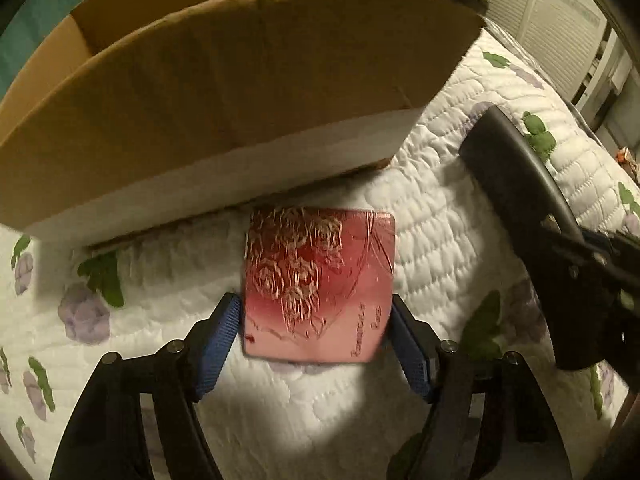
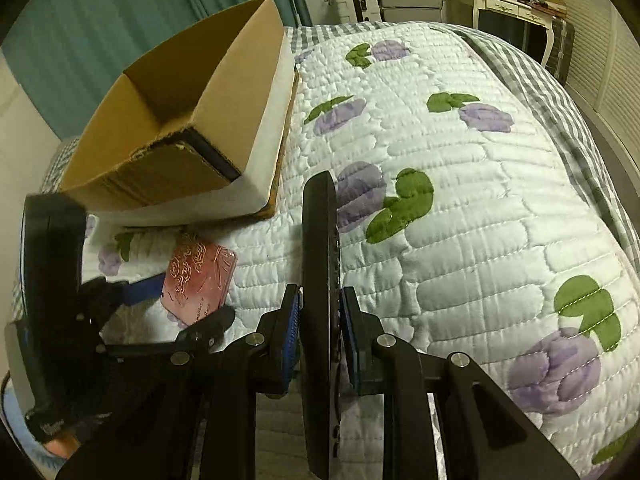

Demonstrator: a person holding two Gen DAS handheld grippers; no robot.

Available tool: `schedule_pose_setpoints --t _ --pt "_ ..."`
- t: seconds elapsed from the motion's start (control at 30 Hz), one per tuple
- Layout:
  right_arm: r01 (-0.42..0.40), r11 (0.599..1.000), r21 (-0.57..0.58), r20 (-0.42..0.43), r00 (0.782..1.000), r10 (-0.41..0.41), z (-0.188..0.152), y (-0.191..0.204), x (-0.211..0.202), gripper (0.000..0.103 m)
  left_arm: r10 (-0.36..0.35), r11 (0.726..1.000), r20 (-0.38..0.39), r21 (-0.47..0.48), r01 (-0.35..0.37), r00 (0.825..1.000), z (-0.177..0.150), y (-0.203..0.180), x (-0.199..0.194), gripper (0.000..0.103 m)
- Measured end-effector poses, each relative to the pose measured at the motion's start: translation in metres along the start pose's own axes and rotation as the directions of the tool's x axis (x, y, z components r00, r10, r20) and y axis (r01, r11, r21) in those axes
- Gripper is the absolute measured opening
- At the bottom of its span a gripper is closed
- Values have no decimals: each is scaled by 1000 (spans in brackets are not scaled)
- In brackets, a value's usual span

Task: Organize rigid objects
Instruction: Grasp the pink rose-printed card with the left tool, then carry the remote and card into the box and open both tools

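The left gripper [image 1: 318, 344] points down at the bed [image 1: 440, 220]. A pink tin [image 1: 320, 280] lies flat between its open pads, filling nearly the whole gap. Just beyond the tin, a tall cardboard box [image 1: 240, 100] walls off the way ahead; only its open top gives room. To its right, a black slab [image 1: 516, 172] clamped in the right gripper [image 2: 320, 316] stands close by. Past the right gripper, ahead and to its right, the quilt lies open; the box blocks its left.
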State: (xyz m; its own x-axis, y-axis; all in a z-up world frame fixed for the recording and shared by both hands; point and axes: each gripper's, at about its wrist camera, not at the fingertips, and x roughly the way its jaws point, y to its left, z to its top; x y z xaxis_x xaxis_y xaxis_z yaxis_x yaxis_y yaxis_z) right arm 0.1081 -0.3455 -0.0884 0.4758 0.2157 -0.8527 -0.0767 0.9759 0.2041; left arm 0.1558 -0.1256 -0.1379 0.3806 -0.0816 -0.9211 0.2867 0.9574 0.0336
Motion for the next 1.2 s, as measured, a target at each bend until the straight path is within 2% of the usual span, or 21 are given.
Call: schedule_pose_setpoints --t 0.13,0.2,0.47,0.83,1.03,1.2 --pt "5 1000 4 2 1000 -5 -1 0 0 19 -19 1000 21 -8 19 1000 4 4 -2 76" --pt "5 1000 6 3 1000 -5 -1 -1 1 19 -33 999 42 -19 34 999 2 6 -7 73" --pt "28 999 -24 20 999 -27 -8 6 -16 19 -51 998 108 -35 55 993 -19 9 -42 71" --pt "39 997 -70 54 998 -35 -19 28 -55 19 -64 997 130 -23 68 989 -39 9 -83 70" --pt "51 993 -110 89 995 -41 -21 45 -87 19 -69 996 184 -41 77 981 -41 14 -120 70" --pt "59 988 -140 139 989 -40 -10 60 -117 19 -62 995 249 -63 80 966 -32 24 -155 70"
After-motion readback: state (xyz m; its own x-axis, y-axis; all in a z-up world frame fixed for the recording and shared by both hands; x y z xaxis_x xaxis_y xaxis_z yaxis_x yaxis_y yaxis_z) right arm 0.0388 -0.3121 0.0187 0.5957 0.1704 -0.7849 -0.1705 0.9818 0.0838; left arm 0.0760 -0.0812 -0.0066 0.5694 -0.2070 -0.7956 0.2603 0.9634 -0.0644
